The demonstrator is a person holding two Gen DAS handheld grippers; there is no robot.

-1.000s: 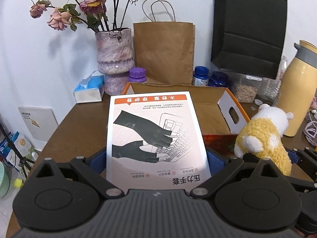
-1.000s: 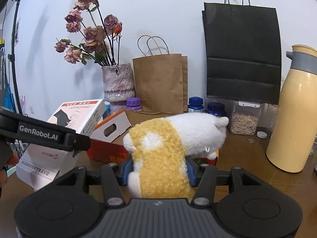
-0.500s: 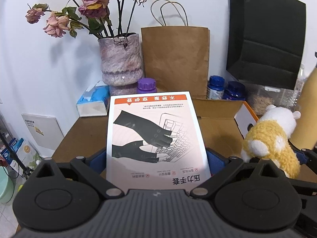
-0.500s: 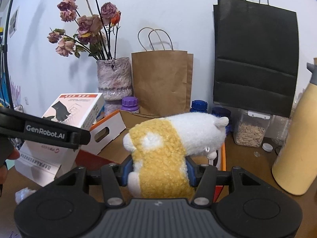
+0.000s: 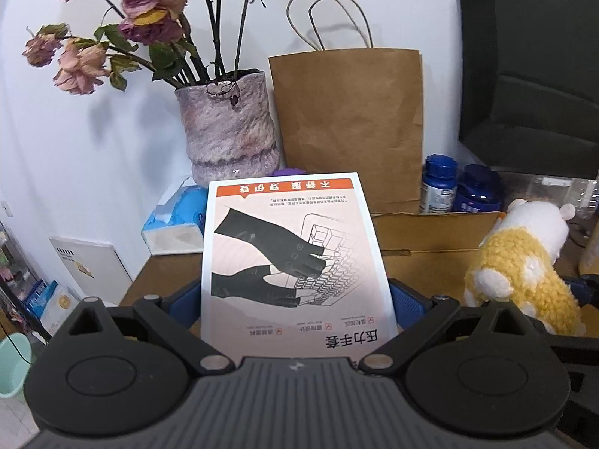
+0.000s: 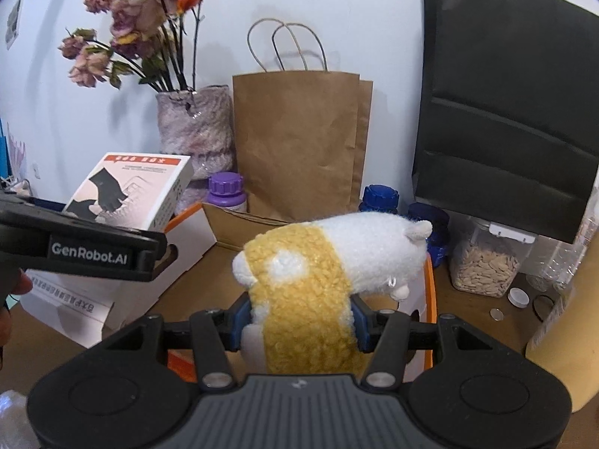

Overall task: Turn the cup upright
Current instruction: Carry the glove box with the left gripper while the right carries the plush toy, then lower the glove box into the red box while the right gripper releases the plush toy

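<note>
Left gripper (image 5: 295,299): jaws pinching glove box (image 5: 295,262), lower centre. Right gripper (image 6: 297,318): jaws pinching plush toy (image 6: 318,284), lower centre. Change: both loads have shifted across the table (image 5: 164,273) over the open carton (image 6: 194,235); vase (image 5: 228,123) looms larger. Cup: not in view; flip not begun, both grippers occupied.

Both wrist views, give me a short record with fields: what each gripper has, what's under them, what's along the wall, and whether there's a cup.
left gripper: shut on glove box
right gripper: shut on plush toy
below: open cardboard box on wooden table
back wall: vase of dried roses, brown paper bag, black paper bag, seed jar
cup: none visible in either view
</note>
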